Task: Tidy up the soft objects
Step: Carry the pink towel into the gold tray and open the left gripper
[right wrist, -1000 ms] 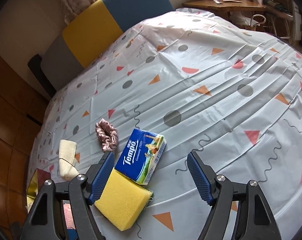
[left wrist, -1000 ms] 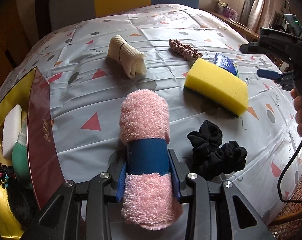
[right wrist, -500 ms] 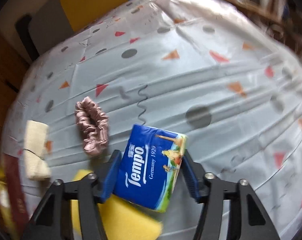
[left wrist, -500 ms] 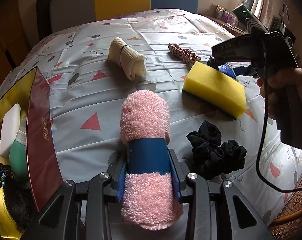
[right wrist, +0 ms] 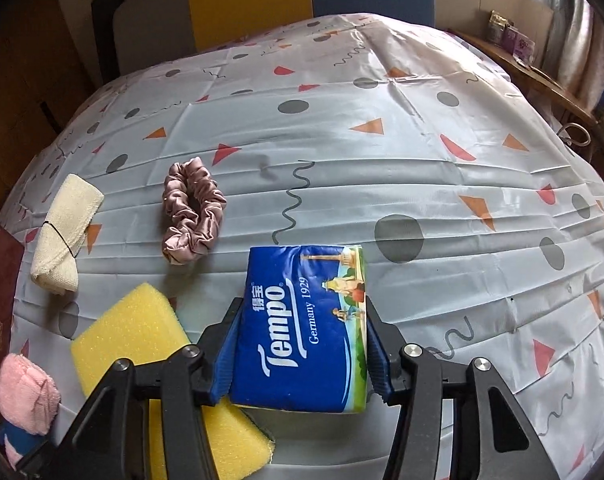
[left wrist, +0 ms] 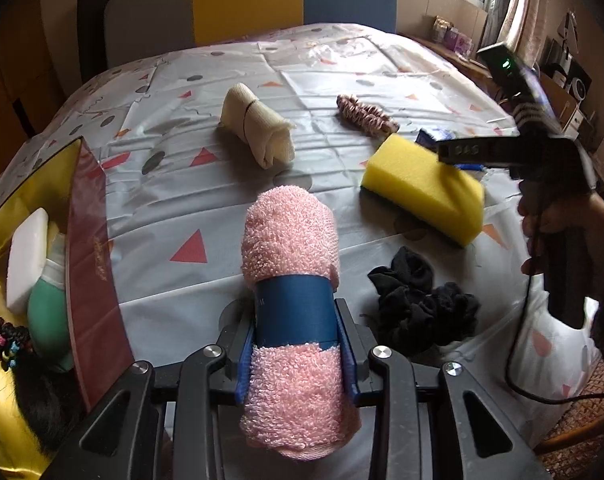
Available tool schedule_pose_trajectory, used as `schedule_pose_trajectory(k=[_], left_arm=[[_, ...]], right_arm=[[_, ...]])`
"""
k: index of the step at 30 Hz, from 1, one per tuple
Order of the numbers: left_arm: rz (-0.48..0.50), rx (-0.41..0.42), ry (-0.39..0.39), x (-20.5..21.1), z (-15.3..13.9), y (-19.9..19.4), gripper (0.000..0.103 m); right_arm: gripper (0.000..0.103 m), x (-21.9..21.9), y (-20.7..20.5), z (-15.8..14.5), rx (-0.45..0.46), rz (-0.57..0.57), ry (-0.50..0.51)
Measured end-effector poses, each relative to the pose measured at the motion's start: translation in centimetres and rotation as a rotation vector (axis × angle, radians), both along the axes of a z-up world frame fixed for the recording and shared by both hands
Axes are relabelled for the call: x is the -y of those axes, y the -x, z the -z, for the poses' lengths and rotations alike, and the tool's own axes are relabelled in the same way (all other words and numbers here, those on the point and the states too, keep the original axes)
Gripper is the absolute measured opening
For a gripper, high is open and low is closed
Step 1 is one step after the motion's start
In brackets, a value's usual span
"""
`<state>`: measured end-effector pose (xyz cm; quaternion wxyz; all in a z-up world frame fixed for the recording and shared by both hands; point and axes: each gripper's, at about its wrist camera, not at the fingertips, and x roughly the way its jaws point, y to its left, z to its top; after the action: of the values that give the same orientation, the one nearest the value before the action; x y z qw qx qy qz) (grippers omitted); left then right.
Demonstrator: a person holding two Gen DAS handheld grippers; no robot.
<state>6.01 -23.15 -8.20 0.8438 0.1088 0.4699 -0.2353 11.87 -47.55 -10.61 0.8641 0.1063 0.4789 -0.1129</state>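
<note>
My left gripper [left wrist: 296, 320] is shut on a rolled pink towel [left wrist: 288, 232] with a blue paper band, its jaws closing a little tighter. The roll lies lengthwise between the pads, low over the patterned tablecloth. My right gripper [right wrist: 302, 320] has a blue Tempo tissue pack [right wrist: 321, 272] between its pads, jaws closing and pressing both long sides. The pack sits just past the yellow sponge [right wrist: 130, 340]. In the left wrist view the right gripper's body and the person's hand [left wrist: 557, 216] are over the sponge [left wrist: 421, 188], and most of the pack is hidden.
A cream rolled cloth [left wrist: 258, 130], a pink satin scrunchie [right wrist: 192, 208] and black scrunchies [left wrist: 417, 304] lie loose on the table. An open gold and dark red box [left wrist: 90, 240] at the left holds several items. A chair [left wrist: 246, 4] stands beyond the far edge.
The right gripper came down over the tissue pack, rolled square to it, and its jaws closed onto its sides. The left gripper kept still with the pink towel.
</note>
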Motion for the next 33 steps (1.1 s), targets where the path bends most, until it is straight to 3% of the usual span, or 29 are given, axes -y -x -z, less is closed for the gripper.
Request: schedule_pose_trajectory(k=[9,16,23,27,33], left_arm=[[-0.021,0.057,0.152,-3.0,-6.5,1.3,0.034],[-0.206,0.085,0.208,-10.6,-9.9,0.0,0.034],[-0.431,0.043,0.164,-21.1,-7.9,-3.3,0.034],[-0.485,0.017,0.121,-24.8,-6.6,-5.9,0.034],[-0.521,-0.015,0.063,-27.1,-4.7,-10.6,0.034]], right_arm=[[0.054,-0.3,0.0,0.2,0.015,-0.012,0.026],[0.054,-0.5,0.1,0.1,0.019,-0.023,0.048],[0.054,-0.5,0.1,0.1,0.018,-0.023,0.057],[0.054,-0.5,0.1,0.1,0.017,-0.023,0.061],[0.054,-0.6,0.1,0.1,0.017,-0.022,0.067]])
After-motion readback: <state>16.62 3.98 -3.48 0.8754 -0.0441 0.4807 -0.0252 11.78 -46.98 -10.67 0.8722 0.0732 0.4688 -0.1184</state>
